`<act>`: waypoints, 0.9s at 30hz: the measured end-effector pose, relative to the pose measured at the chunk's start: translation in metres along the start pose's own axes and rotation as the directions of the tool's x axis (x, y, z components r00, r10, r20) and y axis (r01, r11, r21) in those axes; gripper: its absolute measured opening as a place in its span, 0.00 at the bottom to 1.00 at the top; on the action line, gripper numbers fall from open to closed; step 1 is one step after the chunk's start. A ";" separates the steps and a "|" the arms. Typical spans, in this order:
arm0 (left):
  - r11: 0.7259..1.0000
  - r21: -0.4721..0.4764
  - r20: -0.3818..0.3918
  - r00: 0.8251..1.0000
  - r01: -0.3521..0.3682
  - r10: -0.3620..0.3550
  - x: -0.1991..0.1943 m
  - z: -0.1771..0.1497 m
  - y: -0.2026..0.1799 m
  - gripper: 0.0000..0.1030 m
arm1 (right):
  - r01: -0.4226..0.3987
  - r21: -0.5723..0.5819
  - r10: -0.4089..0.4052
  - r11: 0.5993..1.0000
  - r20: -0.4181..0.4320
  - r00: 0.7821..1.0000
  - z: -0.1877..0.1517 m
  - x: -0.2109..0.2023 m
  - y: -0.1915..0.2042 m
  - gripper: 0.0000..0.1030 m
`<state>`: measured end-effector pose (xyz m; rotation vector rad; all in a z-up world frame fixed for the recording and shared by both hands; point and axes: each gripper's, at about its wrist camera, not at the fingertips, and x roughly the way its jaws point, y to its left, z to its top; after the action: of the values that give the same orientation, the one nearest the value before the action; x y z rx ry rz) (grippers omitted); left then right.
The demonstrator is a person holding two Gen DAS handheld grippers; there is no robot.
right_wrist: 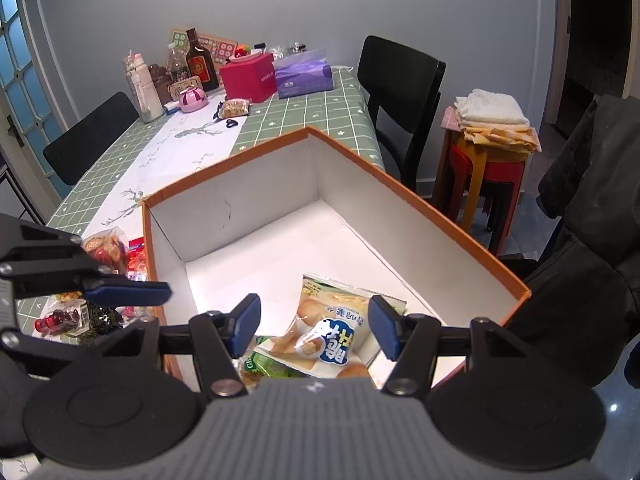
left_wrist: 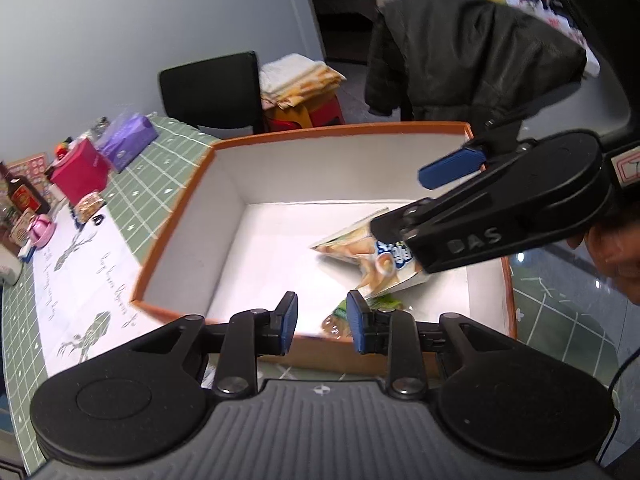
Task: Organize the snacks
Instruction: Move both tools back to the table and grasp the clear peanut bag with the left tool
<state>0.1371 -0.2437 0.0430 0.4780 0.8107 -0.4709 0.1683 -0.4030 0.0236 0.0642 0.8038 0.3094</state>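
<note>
An orange box [right_wrist: 440, 216] with white inside walls stands on the table. In it lies a snack bag [right_wrist: 332, 320] with a blue-and-white label, partly on top of a green packet [right_wrist: 268, 364]. My right gripper [right_wrist: 314, 330] hangs above that bag, open, its pads wide apart and touching nothing. In the left wrist view the bag [left_wrist: 356, 250] lies under the right gripper [left_wrist: 400, 204]. My left gripper [left_wrist: 323, 322] is over the box's near wall, its pads a small gap apart with nothing between them. More snack packets [right_wrist: 108, 248] lie on the table left of the box.
The green checked tablecloth [right_wrist: 320, 108] carries a red box [right_wrist: 248, 78], a purple tissue pack [right_wrist: 304, 74] and a dark bottle [right_wrist: 198, 60] at the far end. Black chairs [right_wrist: 400, 80], stacked stools [right_wrist: 488, 176] with folded cloths and a dark jacket [left_wrist: 460, 52] stand around. A person's hand [left_wrist: 616, 256] holds the right gripper.
</note>
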 end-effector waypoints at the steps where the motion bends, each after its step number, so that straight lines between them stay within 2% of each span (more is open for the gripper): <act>1: 1.000 -0.013 0.012 1.000 0.001 0.000 -0.007 -0.004 0.004 0.38 | -0.005 -0.006 0.005 1.000 0.007 1.000 -0.001 -0.003 0.003 0.57; 3: 0.999 -0.039 0.032 0.999 0.000 0.001 -0.022 -0.012 0.013 0.45 | -0.007 -0.024 0.007 1.000 0.021 1.000 -0.001 -0.009 0.009 0.57; 10: 0.993 -0.116 0.052 0.999 -0.009 0.015 -0.061 -0.054 0.044 0.49 | -0.044 -0.081 0.050 0.996 0.073 0.996 -0.003 -0.032 0.050 0.57; 13: 0.989 -0.143 0.049 0.998 -0.021 0.028 -0.070 -0.074 0.053 0.51 | -0.072 -0.122 0.084 0.990 0.091 0.992 -0.005 -0.041 0.077 0.61; 14: 0.988 -0.150 0.049 0.998 -0.027 0.034 -0.074 -0.082 0.055 0.55 | -0.085 -0.138 0.098 0.987 0.093 0.991 -0.007 -0.043 0.086 0.62; 17: 0.987 -0.157 0.059 0.997 -0.034 0.043 -0.081 -0.107 0.054 0.67 | -0.118 -0.199 0.136 0.973 0.080 0.987 -0.017 -0.046 0.112 0.63; 22: 0.980 -0.198 0.043 0.999 -0.003 0.011 -0.080 -0.149 0.049 0.70 | -0.154 -0.278 0.168 0.948 0.028 0.985 -0.036 -0.044 0.147 0.64; 27: 0.969 -0.238 0.044 0.998 0.062 -0.053 -0.074 -0.179 0.033 0.71 | -0.162 -0.327 0.165 0.931 -0.016 0.986 -0.053 -0.033 0.170 0.64</act>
<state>0.0102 -0.0998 0.0011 0.2221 0.8349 -0.4276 0.0667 -0.2540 0.0391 -0.1809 0.7275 0.5975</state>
